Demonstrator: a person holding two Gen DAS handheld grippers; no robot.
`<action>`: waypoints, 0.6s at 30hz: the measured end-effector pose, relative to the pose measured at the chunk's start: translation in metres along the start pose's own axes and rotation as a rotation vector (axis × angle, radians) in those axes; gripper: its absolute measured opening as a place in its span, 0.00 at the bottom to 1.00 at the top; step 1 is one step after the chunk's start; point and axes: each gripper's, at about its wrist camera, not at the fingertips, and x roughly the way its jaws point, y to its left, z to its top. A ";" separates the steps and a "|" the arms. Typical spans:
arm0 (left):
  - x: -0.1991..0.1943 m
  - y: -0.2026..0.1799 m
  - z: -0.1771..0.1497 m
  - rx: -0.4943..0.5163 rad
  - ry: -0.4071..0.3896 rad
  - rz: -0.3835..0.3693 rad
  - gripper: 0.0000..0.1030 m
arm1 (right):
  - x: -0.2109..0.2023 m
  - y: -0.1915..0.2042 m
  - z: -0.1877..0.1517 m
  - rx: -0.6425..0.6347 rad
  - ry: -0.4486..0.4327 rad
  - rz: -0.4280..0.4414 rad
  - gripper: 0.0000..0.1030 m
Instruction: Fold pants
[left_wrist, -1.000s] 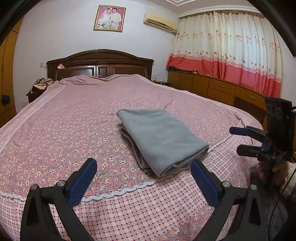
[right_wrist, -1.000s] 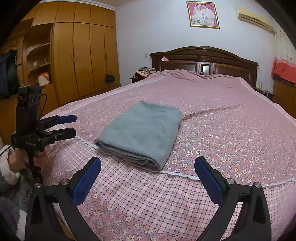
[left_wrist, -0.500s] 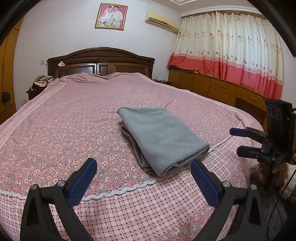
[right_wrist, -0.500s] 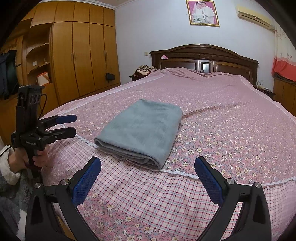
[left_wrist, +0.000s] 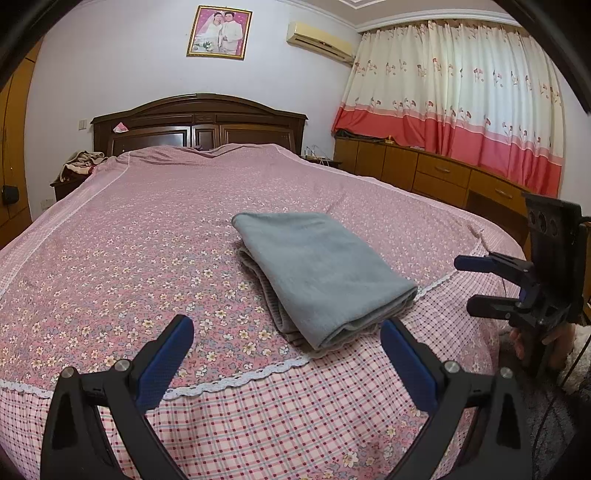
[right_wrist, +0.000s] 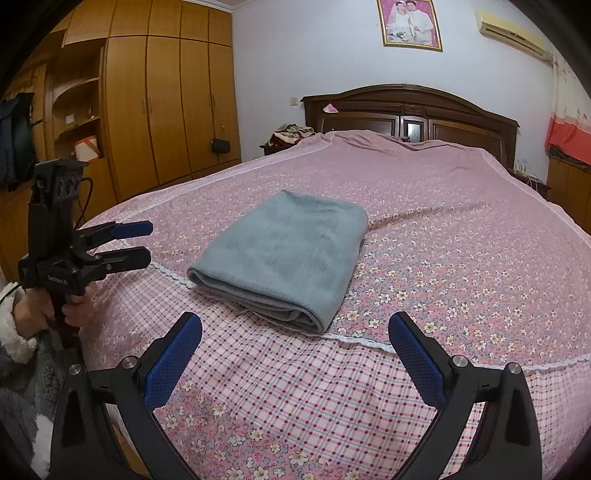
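Grey pants (left_wrist: 317, 273) (right_wrist: 284, 254) lie folded into a thick rectangle on the pink floral bedspread (left_wrist: 147, 236) (right_wrist: 461, 236), near the foot of the bed. My left gripper (left_wrist: 286, 332) hovers open just short of the bundle's near end, holding nothing. It also shows at the left of the right wrist view, left gripper (right_wrist: 136, 242), held by a hand (right_wrist: 74, 306). My right gripper (right_wrist: 295, 332) is open and empty, short of the folded edge. In the left wrist view the right gripper (left_wrist: 476, 284) hangs off the bed's right side.
A dark wooden headboard (left_wrist: 199, 118) closes the far end of the bed. Wooden wardrobes (right_wrist: 155, 103) stand to the left, low drawers (left_wrist: 443, 177) under red-and-cream curtains (left_wrist: 461, 103) to the right. A clothes heap (left_wrist: 79, 162) sits on the nightstand.
Both cameras have drifted slightly, tilting a little upward and back from the bed. The folded pants lie as before, and both grippers remain open and empty.
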 end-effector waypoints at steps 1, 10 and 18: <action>0.000 0.000 0.000 0.000 0.001 -0.003 1.00 | 0.000 0.000 0.000 0.001 -0.002 0.001 1.00; 0.004 -0.001 0.000 0.011 0.017 -0.014 1.00 | -0.001 -0.001 0.000 0.002 -0.001 0.004 1.00; 0.005 -0.004 -0.002 0.018 0.022 -0.012 1.00 | 0.000 -0.001 0.000 0.005 0.005 0.000 1.00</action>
